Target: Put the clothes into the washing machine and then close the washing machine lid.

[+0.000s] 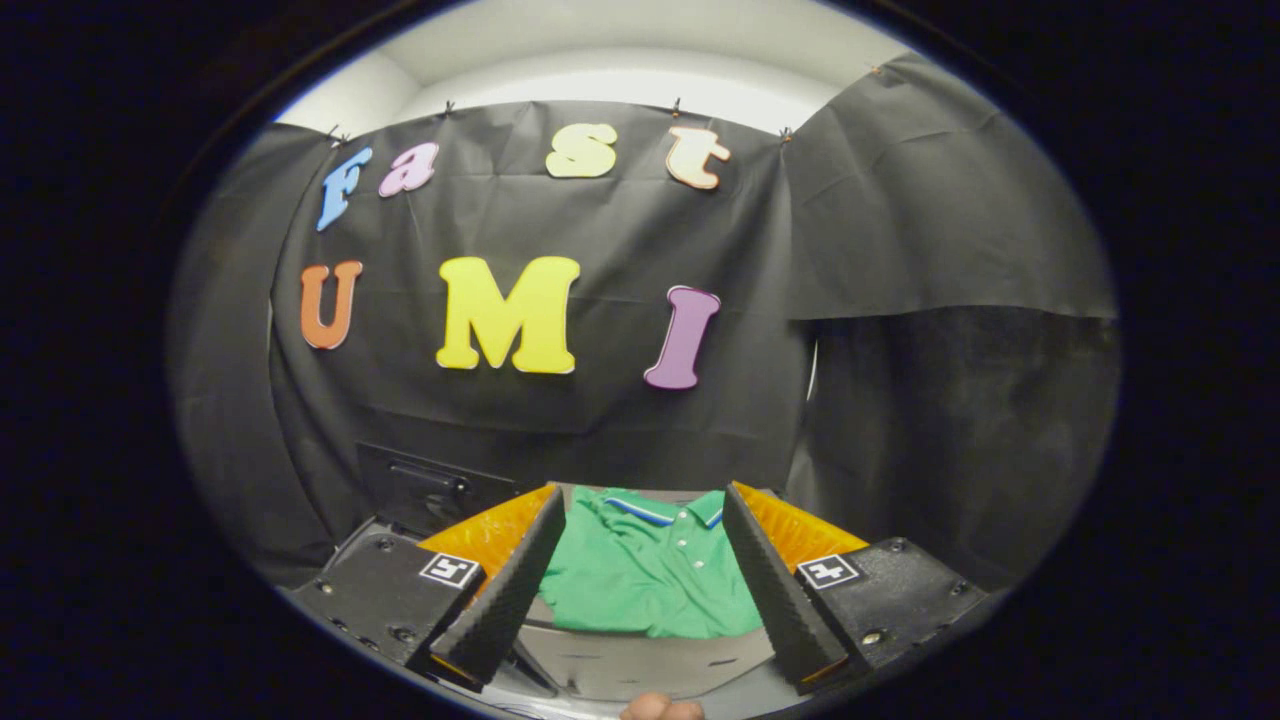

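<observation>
Fingers of the gripper (640,505) stand wide apart, holding nothing. Between and just beyond them a folded green polo shirt (645,575) lies flat on a grey surface (640,665). Far left, a dark box-like object (425,490) against the wall; what it is I cannot tell.

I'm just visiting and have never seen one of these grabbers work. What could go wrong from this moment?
1. The gripper is open, its fingers either side of the folded green polo shirt without touching it. Closing too high might catch only the top layer, so the shirt could unfold and drag.
2. A dark box with a handle sits just beyond the fingers against the black cloth wall; if it is the washing machine, I cannot tell whether its lid is open.
</observation>
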Motion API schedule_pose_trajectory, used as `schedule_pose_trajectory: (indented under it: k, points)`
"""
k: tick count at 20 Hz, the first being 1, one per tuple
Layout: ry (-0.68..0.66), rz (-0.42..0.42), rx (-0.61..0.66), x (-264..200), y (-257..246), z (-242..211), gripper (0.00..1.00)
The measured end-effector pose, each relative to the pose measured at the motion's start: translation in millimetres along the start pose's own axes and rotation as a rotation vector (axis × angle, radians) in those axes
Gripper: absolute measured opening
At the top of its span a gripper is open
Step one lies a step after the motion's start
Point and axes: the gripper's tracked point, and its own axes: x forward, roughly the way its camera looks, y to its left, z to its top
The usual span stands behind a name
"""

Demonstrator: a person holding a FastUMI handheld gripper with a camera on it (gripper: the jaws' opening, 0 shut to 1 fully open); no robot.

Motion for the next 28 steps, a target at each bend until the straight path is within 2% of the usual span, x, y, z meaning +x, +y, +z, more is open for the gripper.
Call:
schedule_pose_trajectory:
  k: [4, 7, 11, 20, 26, 28]
  points:
    - [0.098, 0.029, -0.009, 51, -11, -22, 1.0]
    - [0.185, 0.019, 0.019, 91, -27, -48, 1.0]
    - [0.303, 0.022, 0.032, 119, -41, -86, 1.0]
    - [0.501, 0.016, 0.054, 139, -48, -141, 1.0]
    - [0.54, 0.039, 0.109, 141, -46, -145, 1.0]
    - [0.567, 0.044, 0.083, 141, -45, -147, 1.0]
